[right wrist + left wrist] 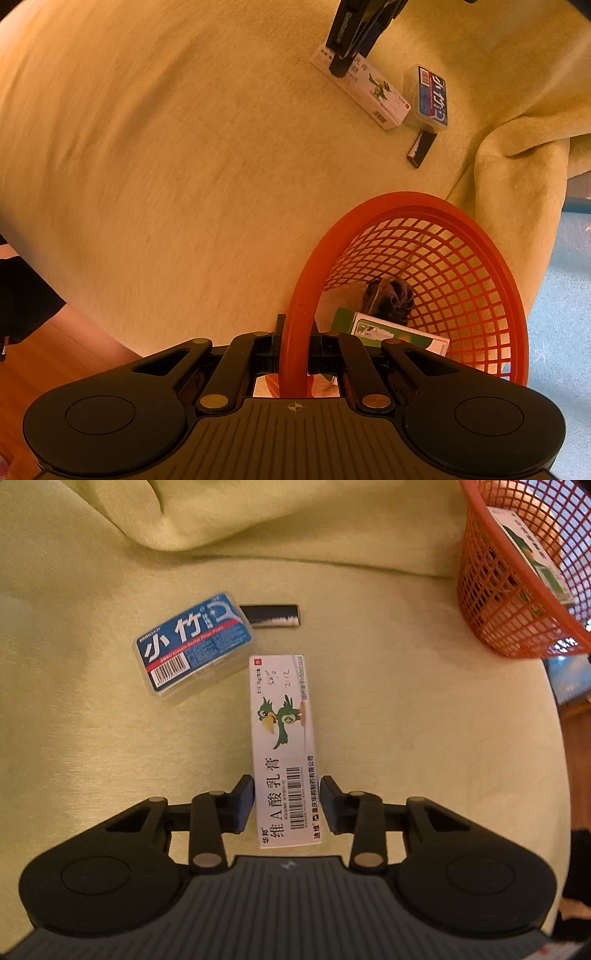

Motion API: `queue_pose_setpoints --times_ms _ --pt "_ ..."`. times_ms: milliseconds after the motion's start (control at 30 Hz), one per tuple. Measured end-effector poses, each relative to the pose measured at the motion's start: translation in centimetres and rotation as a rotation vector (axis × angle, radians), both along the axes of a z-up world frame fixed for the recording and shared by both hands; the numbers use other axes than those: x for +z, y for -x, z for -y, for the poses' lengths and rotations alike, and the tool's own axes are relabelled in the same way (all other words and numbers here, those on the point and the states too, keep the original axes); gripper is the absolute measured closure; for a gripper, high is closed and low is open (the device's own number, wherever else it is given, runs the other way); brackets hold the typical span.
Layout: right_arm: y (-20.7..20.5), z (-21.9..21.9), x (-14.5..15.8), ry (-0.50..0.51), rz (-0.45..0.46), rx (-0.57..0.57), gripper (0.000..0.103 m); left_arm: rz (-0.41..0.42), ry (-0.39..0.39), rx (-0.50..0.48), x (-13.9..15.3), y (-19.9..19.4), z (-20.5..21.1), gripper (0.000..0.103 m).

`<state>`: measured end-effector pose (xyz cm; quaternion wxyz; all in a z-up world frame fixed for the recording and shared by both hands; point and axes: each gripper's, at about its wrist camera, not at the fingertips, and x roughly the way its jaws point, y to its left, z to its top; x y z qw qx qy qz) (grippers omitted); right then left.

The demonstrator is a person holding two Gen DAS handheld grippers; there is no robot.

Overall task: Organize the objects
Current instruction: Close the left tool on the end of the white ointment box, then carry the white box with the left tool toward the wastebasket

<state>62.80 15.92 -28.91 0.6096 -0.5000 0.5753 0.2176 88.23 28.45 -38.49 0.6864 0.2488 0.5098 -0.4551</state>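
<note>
A long white ointment box (284, 738) with a green bird lies on the yellow-green cloth (406, 720). My left gripper (287, 797) has a pad against each long side of its near end, shut on it. The right wrist view shows the same box (373, 90) under the left gripper (347, 55). A blue dental floss case (192, 642) and a black tube (271, 616) lie just beyond it. My right gripper (293, 350) is shut on the rim of the orange mesh basket (406, 201), which tilts toward the cloth.
Inside the basket are a green and white box (391, 332) and a dark bunched item (391, 299). The basket (491, 602) stands at the far right of the left wrist view. A raised fold of cloth (166, 517) lies behind the objects. Blue floor (561, 295) shows on the right.
</note>
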Motion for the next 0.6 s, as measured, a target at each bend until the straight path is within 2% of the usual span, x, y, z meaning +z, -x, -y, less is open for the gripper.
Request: queue_pose_setpoints --times_ms 167,400,600 --pt "0.2 0.1 -0.1 0.000 0.003 0.004 0.100 0.029 0.026 0.074 -0.4 0.5 1.0 0.070" --pt "0.2 0.0 -0.1 -0.002 0.007 -0.002 0.100 0.060 0.005 0.090 -1.0 0.3 2.6 0.070" --pt "0.3 0.0 -0.1 0.000 0.010 -0.004 0.100 0.024 -0.017 0.149 -0.6 0.6 2.5 0.071"
